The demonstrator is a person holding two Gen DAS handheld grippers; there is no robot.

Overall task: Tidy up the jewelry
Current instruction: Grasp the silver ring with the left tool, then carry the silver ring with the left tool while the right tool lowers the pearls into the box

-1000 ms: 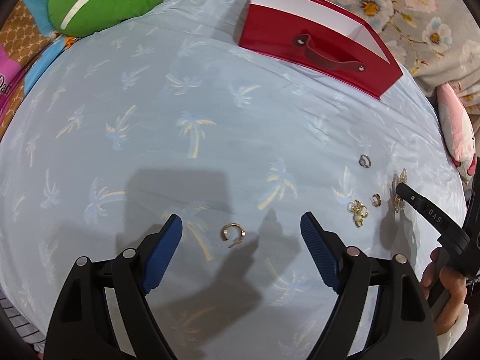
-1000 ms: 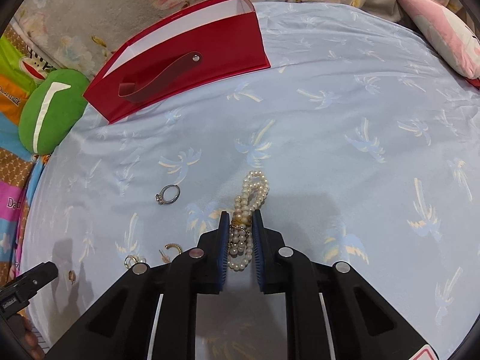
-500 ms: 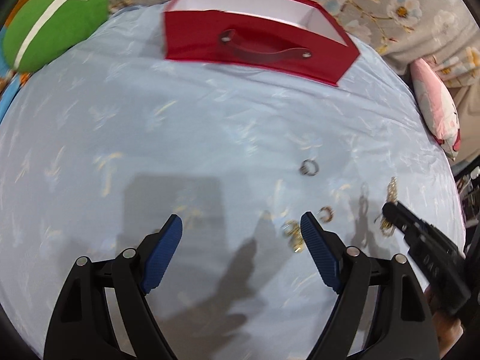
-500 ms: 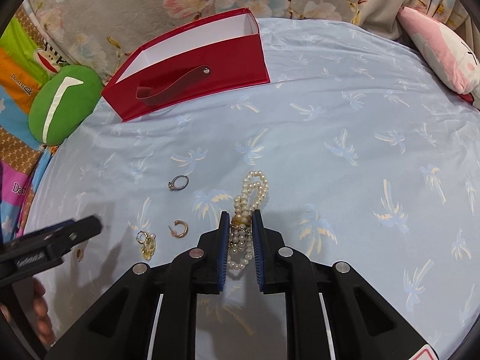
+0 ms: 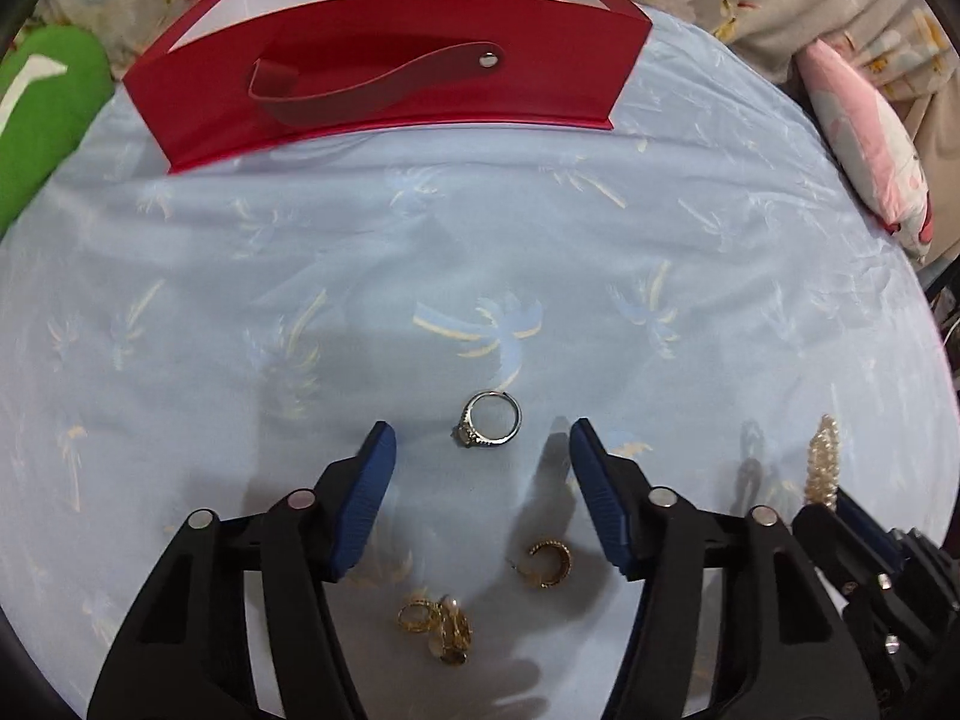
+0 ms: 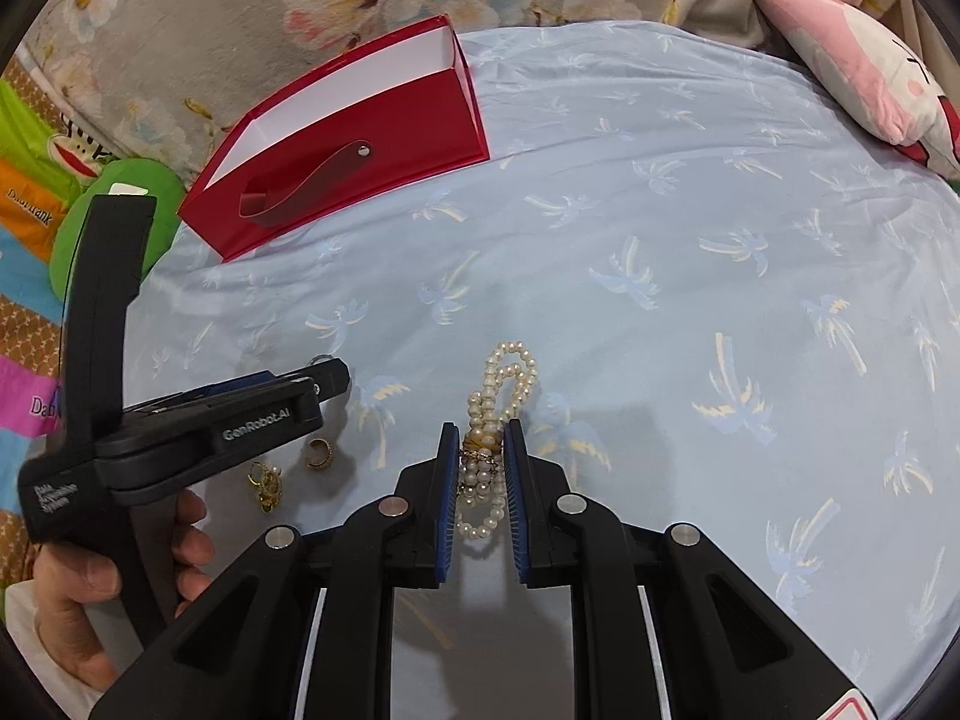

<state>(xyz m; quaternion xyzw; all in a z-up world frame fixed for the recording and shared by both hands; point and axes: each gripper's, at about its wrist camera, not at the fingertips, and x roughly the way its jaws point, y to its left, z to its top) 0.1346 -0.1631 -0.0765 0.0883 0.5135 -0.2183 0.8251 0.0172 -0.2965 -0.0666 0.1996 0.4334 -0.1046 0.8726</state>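
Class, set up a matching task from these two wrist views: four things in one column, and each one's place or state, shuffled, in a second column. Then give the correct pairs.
Things
1. silver ring
2. pearl necklace
3. red box
4. gold hoop earring

Places or states
A. standing open at the far side of the blue sheet
B. clamped in the right gripper
C. just ahead of the open left gripper
D. on the sheet below the left gripper's jaws

Pairs: 1-C, 2-B, 3-A, 4-D

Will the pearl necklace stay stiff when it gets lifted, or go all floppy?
Probably floppy: the pearl necklace is separate beads strung in loose loops, so they should dangle. It is bunched between the right tool's pads, so a loop might slip. The round beads look smooth, maybe slippery.
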